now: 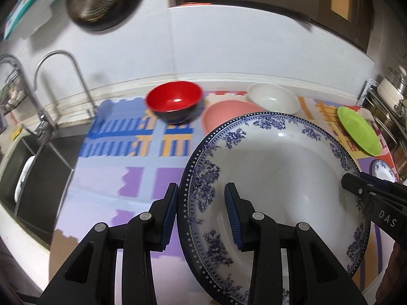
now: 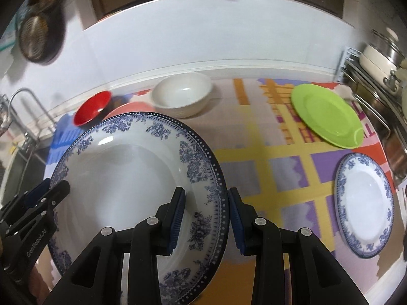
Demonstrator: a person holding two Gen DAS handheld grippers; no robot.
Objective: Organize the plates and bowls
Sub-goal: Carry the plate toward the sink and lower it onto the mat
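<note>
Both the left gripper (image 1: 201, 216) and right gripper (image 2: 207, 218) are clamping opposite rims of the big blue-patterned plate (image 1: 274, 178), lower centre, above the mat (image 2: 267, 152); uneven pulling risks it slipping.

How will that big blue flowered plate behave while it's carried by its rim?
The big blue-patterned plate looks glazed ceramic: probably stiff, fairly heavy and breakable. Its glossy rim may slip, so the left gripper and right gripper gripping opposite edges helps.

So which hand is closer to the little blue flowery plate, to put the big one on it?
Right. The right fingers grip the big plate's rim nearest the small blue-patterned plate.
</note>
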